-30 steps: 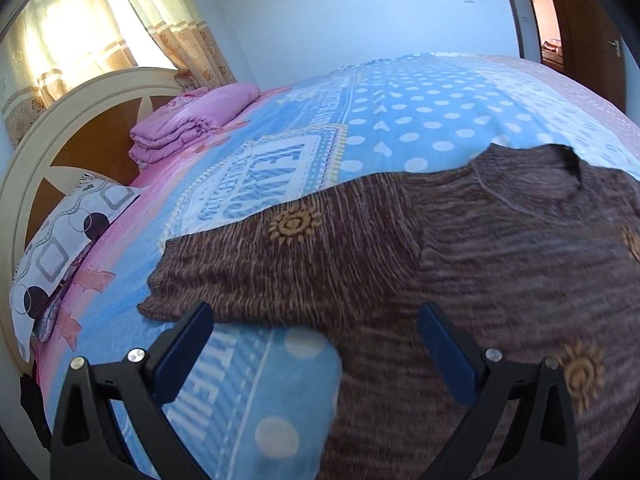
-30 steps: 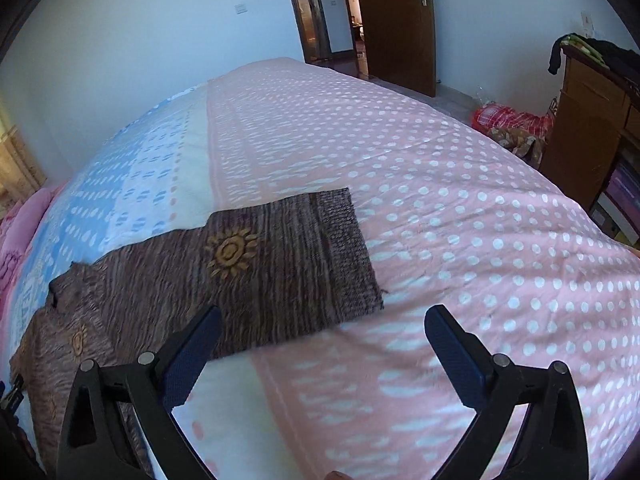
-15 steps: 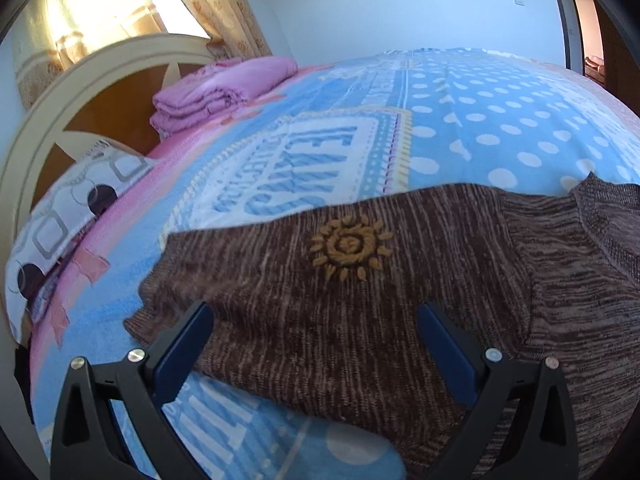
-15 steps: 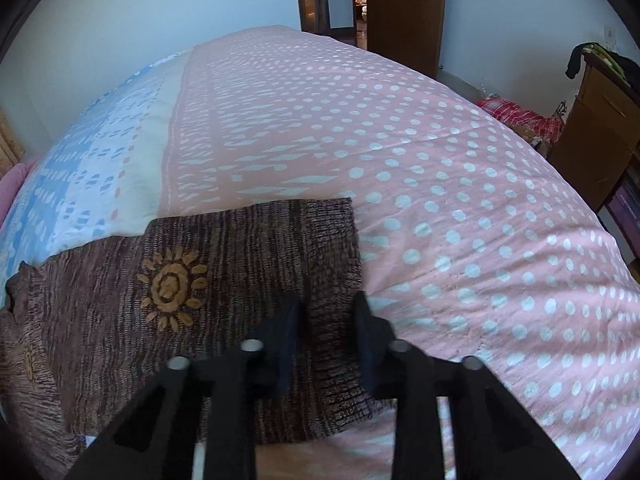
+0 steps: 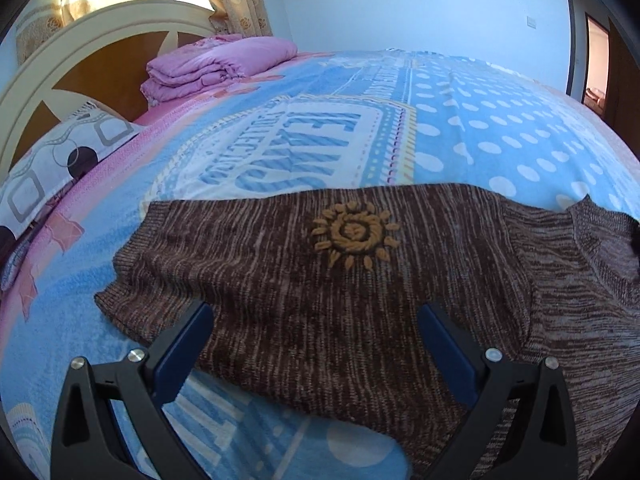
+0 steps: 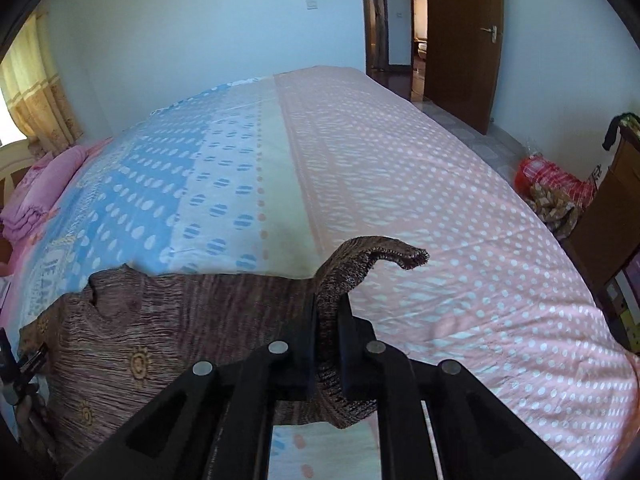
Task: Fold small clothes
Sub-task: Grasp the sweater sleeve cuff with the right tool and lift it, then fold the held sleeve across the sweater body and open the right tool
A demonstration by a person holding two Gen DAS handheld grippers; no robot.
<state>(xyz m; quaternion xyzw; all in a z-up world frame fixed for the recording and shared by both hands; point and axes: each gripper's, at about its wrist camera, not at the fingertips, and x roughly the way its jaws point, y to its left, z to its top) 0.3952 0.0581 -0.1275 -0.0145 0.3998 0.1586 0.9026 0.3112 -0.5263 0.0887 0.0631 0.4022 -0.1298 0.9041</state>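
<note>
While the right claw (image 6: 326, 344) pinches the cuff end of the sweater's right sleeve (image 6: 360, 264) between pressed-together pads, the step in hand looks like carrying that sleeve across the chest for the first fold. Doing it well likely means lifting only high enough for the cuff to clear the knit, travelling straight toward the collar, and laying it flat before letting go, so the body is not dragged along. The left claw (image 5: 316, 344) is spread wide, its blue pads (image 5: 184, 350) low over the other sleeve (image 5: 248, 264) with nothing pinched; it could press that side down or wait its turn.

Outward from the claws, the brown marled sweater (image 6: 160, 320) lies flat, spread across the bed (image 6: 400, 160), arms out. Mustard sun motifs (image 5: 354, 236) dot the knit, the cuffs are ribbed, and the fabric looks soft and stretchy, likely to sag when lifted.
</note>
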